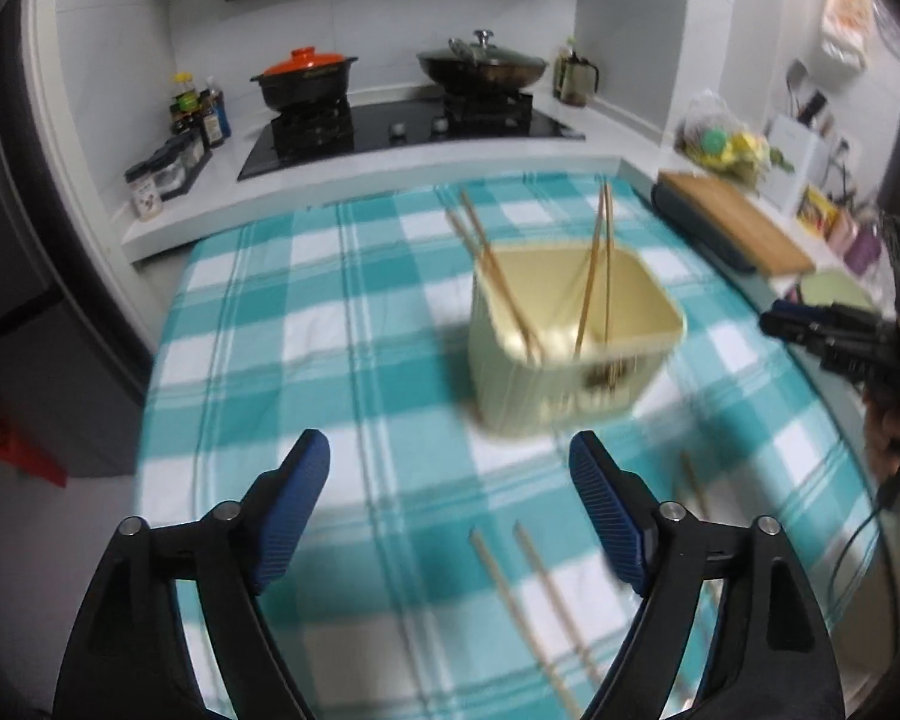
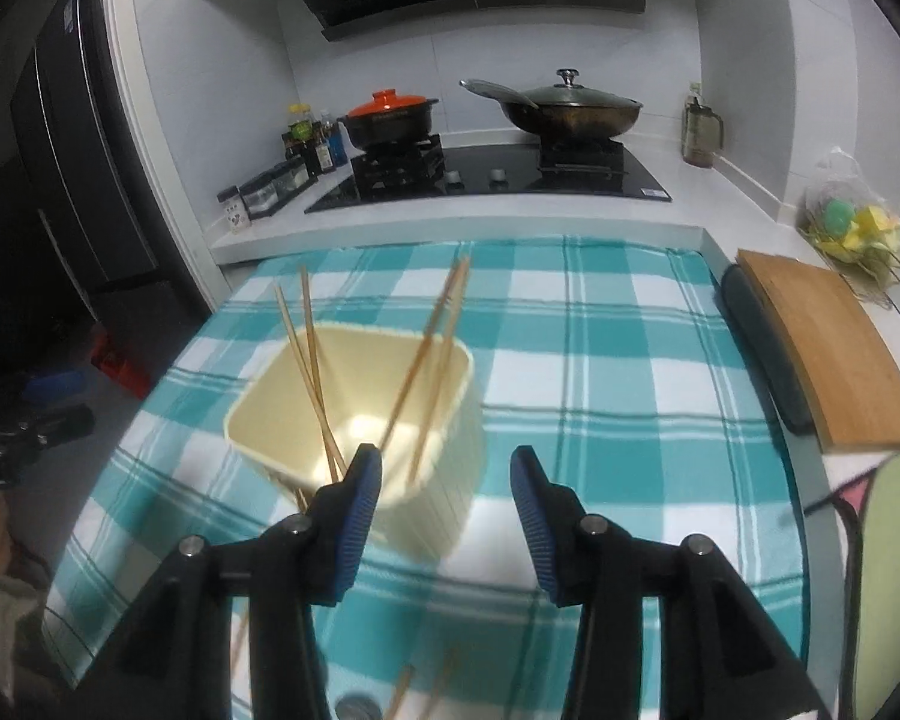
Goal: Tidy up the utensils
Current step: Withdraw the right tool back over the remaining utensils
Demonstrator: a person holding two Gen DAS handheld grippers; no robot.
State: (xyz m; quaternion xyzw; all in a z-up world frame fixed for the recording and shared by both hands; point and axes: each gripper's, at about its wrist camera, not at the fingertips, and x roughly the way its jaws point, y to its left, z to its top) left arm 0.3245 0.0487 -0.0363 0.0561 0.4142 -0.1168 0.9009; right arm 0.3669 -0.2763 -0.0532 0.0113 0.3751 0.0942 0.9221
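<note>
While four chopsticks already lean inside the cream bin [image 1: 576, 354], more loose chopsticks [image 1: 534, 600] lie on the checked cloth [image 1: 306, 312] just in front of it, so sorting looks partway done. Left gripper [image 1: 450, 474] hangs over them, jaws wide, empty. Right gripper [image 2: 447, 480], beside the bin, also gapes empty. Cutting board [image 2: 828, 354] sits right of the bin, not blocking anything.

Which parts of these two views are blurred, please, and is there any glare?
Left wrist view: cream holder and loose chopsticks smeared by motion blur; stove sharper. Right wrist view: holder mildly soft, a bright glare patch on its inner floor; fisheye bends both pictures' edges.
</note>
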